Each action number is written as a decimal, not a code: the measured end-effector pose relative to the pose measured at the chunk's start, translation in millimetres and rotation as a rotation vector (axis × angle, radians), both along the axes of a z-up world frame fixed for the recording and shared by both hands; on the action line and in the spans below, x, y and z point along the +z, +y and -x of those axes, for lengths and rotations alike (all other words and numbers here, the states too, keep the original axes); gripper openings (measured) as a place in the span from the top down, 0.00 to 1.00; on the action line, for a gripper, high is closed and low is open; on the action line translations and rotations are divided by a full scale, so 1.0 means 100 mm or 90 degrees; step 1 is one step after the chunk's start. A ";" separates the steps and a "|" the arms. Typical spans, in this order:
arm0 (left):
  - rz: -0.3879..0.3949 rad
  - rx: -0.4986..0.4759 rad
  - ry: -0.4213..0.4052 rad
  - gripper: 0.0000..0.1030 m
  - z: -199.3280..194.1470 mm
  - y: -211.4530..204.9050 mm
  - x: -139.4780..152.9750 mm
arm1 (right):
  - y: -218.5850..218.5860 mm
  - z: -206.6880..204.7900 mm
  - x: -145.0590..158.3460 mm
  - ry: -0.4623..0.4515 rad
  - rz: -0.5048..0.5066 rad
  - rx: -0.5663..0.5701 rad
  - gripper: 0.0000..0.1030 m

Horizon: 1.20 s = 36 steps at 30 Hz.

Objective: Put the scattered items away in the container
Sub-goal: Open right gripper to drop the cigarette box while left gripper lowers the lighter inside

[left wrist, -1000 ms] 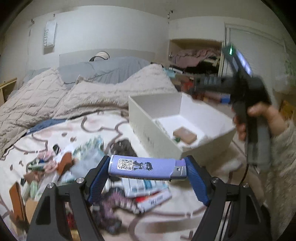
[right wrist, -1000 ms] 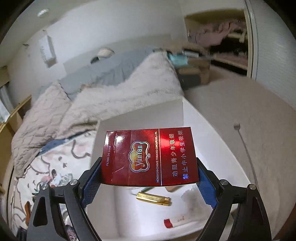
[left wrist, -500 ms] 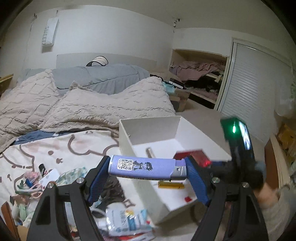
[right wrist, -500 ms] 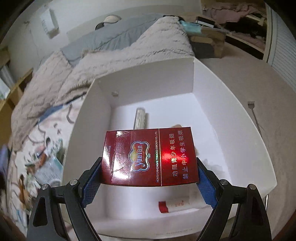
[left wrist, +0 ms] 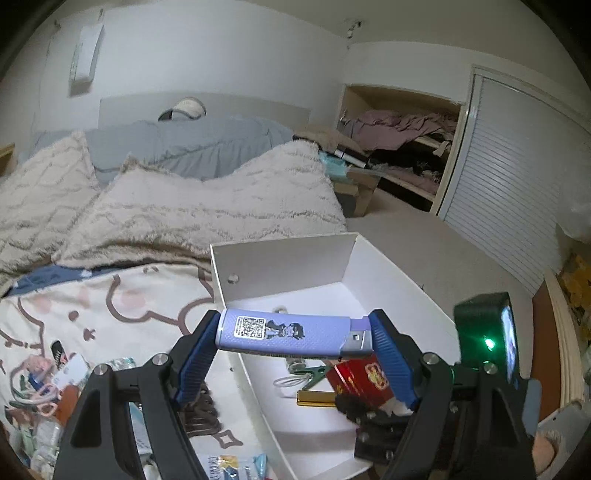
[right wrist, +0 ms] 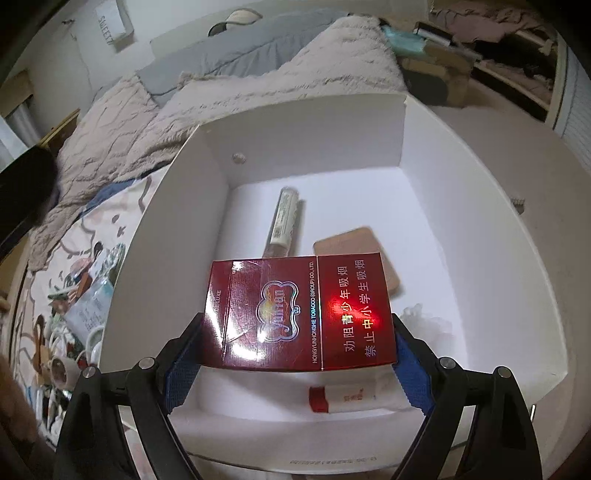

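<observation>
Gripping a red pack (right wrist: 299, 314), right gripper (right wrist: 295, 350) hangs inside white box (right wrist: 461, 206) walls.

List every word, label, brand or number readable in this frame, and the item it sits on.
"HONGYUNHONGHE TOBACCO (GROUP) CO., LTD.": red cigarette pack, held in the right gripper.
"劝阻青少年吸烟" and "禁止中小学生吸烟": same pack.
"SWEET": wall sign, only partly legible.
QR code, no readable words: purple lighter in the left gripper.
Print on the tube and the red-capped tube in the white box: too small.
</observation>
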State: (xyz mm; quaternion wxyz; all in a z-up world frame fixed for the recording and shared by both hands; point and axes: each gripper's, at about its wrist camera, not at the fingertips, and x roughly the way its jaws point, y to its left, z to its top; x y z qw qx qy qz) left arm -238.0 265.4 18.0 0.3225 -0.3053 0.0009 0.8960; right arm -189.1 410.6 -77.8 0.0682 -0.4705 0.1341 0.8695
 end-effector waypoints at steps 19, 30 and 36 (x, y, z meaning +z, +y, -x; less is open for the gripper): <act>0.068 -0.004 -0.070 0.22 0.24 0.51 -0.24 | 0.11 -0.36 0.24 0.041 -0.061 0.018 0.00; 0.171 -0.048 -0.183 0.22 0.39 1.04 -0.66 | 0.25 -0.54 0.30 0.063 -0.043 0.022 0.00; 0.228 -0.044 -0.201 0.22 0.40 1.06 -0.74 | 0.24 -0.59 0.34 0.069 -0.056 0.025 0.00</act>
